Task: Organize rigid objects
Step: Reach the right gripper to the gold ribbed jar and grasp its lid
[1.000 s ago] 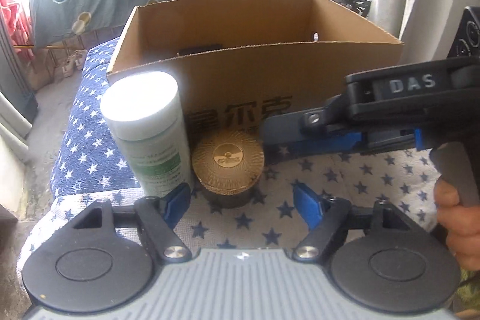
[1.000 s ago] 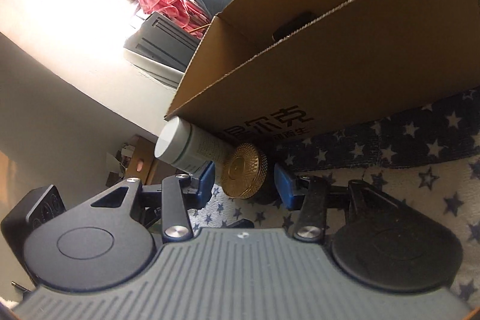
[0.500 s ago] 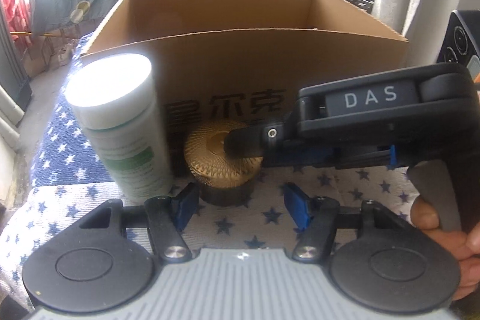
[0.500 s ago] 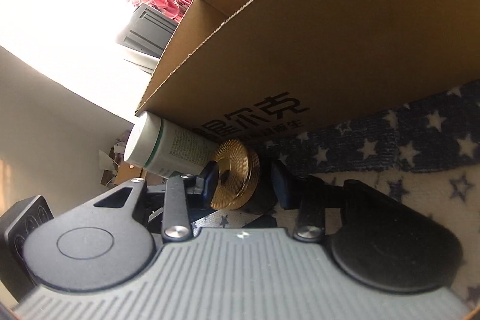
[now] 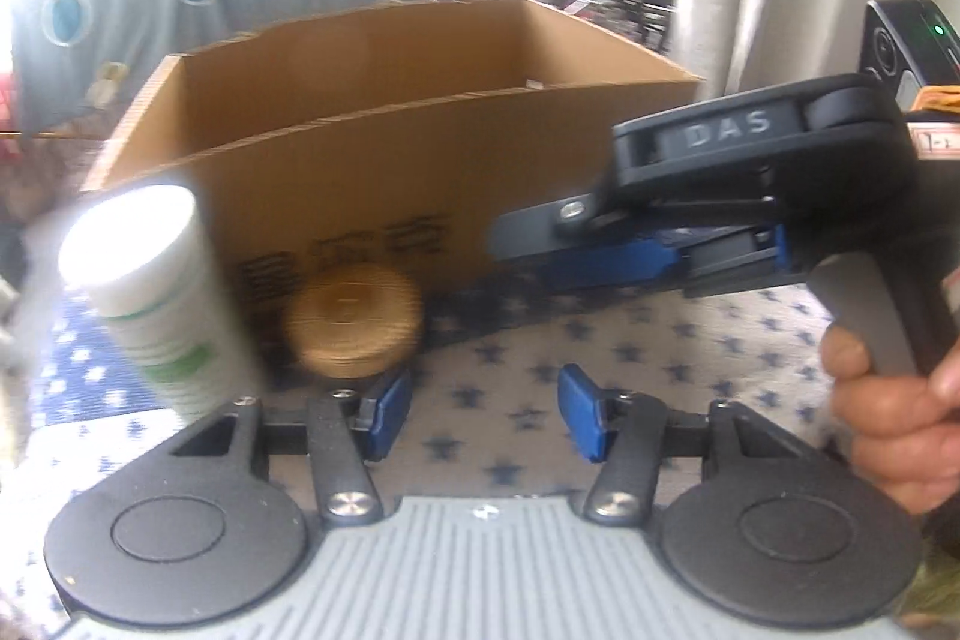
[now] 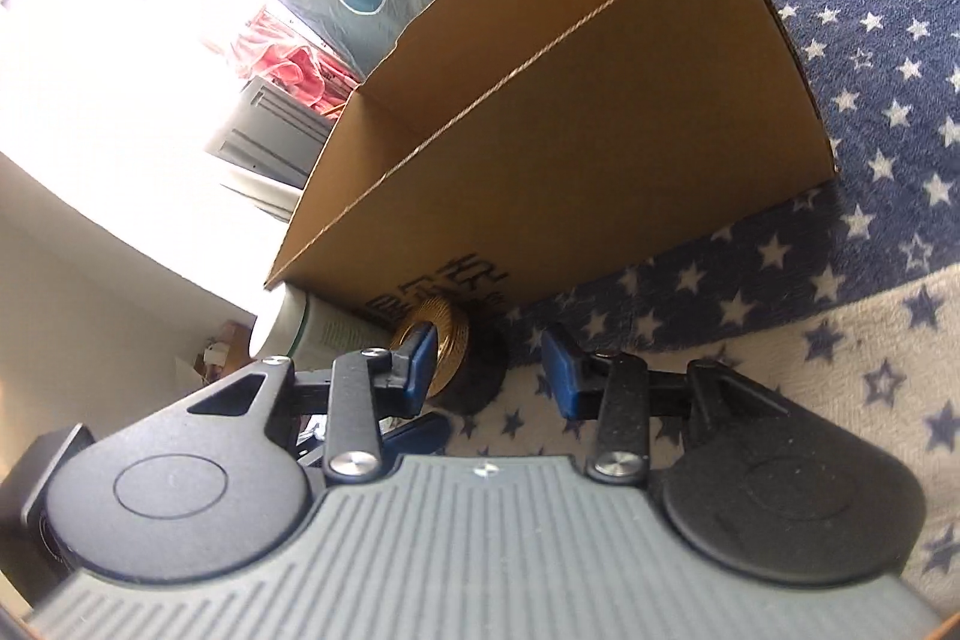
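Your left gripper (image 5: 483,415) sits nearest, low over the star-patterned blanket (image 5: 690,358), jaws spread apart with nothing between them. Your right gripper (image 6: 487,361) is likewise spread wide and empty, tilted over the same blanket; its left finger overlaps the jar's gold edge in its own view, but contact cannot be judged. Just past the fingertips stands the gold-lidded jar (image 5: 354,319), with the white bottle (image 5: 159,304) right beside it on its left. Both stand just in front of the cardboard box (image 5: 390,172), which is open at the top.
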A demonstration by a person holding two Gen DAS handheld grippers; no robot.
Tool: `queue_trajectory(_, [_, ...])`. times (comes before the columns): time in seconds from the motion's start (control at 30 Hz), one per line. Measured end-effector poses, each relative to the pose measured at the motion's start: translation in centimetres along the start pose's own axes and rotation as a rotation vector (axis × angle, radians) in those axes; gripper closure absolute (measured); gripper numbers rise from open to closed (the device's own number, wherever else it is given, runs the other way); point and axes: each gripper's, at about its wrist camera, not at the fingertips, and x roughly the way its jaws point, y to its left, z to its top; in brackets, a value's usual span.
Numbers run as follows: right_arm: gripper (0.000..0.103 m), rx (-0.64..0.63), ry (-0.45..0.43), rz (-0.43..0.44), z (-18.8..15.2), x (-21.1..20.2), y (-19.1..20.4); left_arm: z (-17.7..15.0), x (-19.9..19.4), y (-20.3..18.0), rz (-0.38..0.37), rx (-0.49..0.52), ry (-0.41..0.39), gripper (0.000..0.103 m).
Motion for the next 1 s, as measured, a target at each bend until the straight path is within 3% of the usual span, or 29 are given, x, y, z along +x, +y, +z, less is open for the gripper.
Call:
queue_trajectory(0.23, [0.061,0.003,0.057,0.060,0.4,5.5,0.6,0.4,2.0,2.0,0.117,-0.031,0.024,0.043])
queue_trajectory(0.5, [0.062,0.011,0.079,0.083,-0.2,8.8,0.9,0.9,3.7,1.2,0.149,-0.041,0.037,0.044])
queue_trajectory(1.0, [0.061,0.089,-0.005,-0.038,-2.8,2.7,0.4,2.5,2.4,-2.4,-0.110,-0.009,0.103,0.046])
